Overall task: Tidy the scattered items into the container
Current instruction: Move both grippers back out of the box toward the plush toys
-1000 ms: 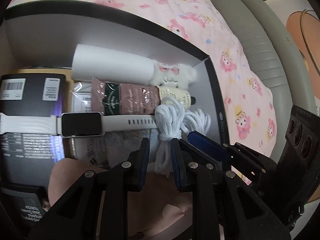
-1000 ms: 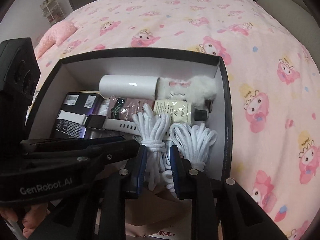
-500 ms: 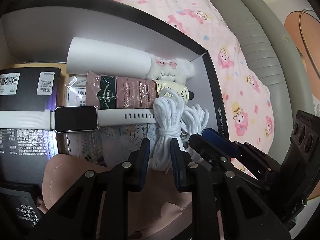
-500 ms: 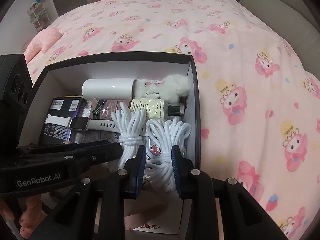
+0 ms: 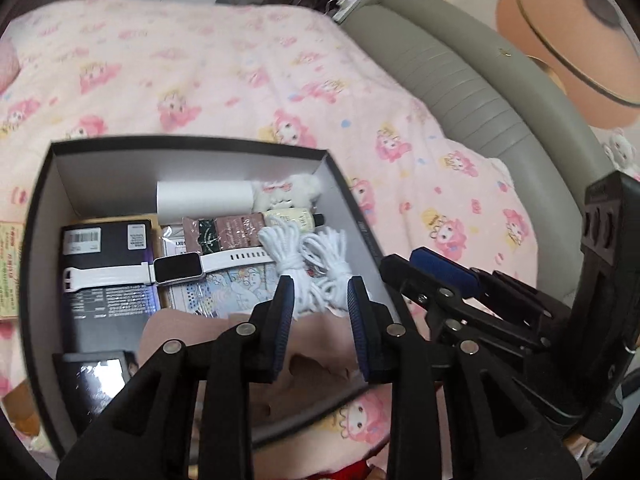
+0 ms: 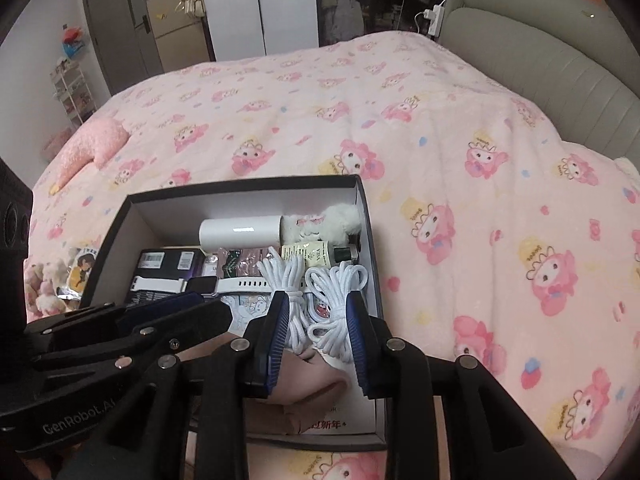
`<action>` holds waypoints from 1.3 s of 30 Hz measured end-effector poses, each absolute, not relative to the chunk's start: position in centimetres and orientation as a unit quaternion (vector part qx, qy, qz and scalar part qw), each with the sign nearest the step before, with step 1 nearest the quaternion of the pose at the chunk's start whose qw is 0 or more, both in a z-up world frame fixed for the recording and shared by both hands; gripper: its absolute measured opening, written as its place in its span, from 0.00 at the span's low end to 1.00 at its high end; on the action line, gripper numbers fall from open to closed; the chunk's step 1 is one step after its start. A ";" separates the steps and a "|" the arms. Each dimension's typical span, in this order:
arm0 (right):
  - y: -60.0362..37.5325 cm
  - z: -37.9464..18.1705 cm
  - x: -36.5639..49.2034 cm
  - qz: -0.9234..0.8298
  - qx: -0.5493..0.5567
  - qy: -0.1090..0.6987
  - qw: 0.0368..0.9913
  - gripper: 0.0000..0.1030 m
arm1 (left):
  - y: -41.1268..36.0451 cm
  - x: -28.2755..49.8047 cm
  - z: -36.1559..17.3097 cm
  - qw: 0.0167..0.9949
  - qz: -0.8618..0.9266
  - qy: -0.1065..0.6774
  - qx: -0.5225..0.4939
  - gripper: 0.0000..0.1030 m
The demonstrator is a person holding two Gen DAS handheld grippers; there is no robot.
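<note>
Grippers both empty, pulled up and back from the box since a second ago.
Left gripper (image 5: 320, 300) and right gripper (image 6: 318, 316): fingers parted, nothing between them, hanging above the near end of the box (image 6: 132, 210); a second ago they were low over the two rope bundles with a narrower gap. Reads as a release done, both ropes delivered. Left rope bundle (image 6: 282, 280) and right rope bundle (image 6: 340, 292) lie side by side at 12 o'clock of the right fingers. Further out: white cylinder (image 6: 240, 232) and plush toy (image 6: 324, 224) at the far wall, lotion bottle (image 6: 308, 254), smartwatch (image 5: 176, 268) on the dark package (image 5: 106, 268) at 10 o'clock. Sticker pack (image 6: 82, 270) outside at 9 o'clock, possibly unfinished.
</note>
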State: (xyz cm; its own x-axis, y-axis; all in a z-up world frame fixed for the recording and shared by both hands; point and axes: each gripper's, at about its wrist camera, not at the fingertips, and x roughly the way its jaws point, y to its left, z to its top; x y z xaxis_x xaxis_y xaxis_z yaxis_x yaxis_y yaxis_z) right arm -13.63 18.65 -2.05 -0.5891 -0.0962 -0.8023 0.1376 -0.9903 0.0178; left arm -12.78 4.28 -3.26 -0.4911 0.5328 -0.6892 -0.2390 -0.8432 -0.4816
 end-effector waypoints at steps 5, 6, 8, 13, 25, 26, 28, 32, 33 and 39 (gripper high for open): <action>18.7 0.9 -10.0 -0.905 0.417 0.009 0.079 0.32 | 4.3 -8.6 0.5 0.210 0.880 -0.116 -0.410 0.30; 18.6 1.4 -9.3 -0.907 0.414 0.008 0.082 0.33 | 4.2 -8.0 0.9 0.205 0.884 -0.110 -0.406 0.32; 18.4 2.0 -8.0 -0.910 0.406 0.014 0.084 0.35 | 3.7 -6.7 1.3 0.194 0.890 -0.106 -0.398 0.42; 18.7 2.6 -5.7 -0.915 0.391 -0.006 0.096 0.51 | 2.2 -4.2 2.1 0.179 0.897 -0.134 -0.381 0.47; 16.2 3.1 -3.1 -0.916 0.384 -0.008 0.117 0.51 | -0.4 -1.0 2.6 0.158 0.903 -0.136 -0.376 0.47; 15.8 3.1 -3.1 -0.915 0.386 -0.007 0.121 0.51 | -0.8 -0.8 2.5 0.154 0.903 -0.136 -0.377 0.47; 14.9 2.9 -3.0 -0.912 0.390 -0.004 0.128 0.51 | -1.7 -0.5 2.4 0.144 0.904 -0.133 -0.379 0.47; 12.3 2.2 -3.1 -0.905 0.401 0.008 0.146 0.51 | -4.4 0.2 1.8 0.115 0.904 -0.136 -0.388 0.50; 11.5 2.0 -3.1 -0.902 0.404 0.012 0.153 0.51 | -5.3 0.4 1.5 0.105 0.904 -0.139 -0.390 0.51; 4.7 0.2 -3.9 -0.875 0.429 0.047 0.219 0.51 | -12.4 2.5 -0.6 0.039 0.900 -0.191 -0.389 0.51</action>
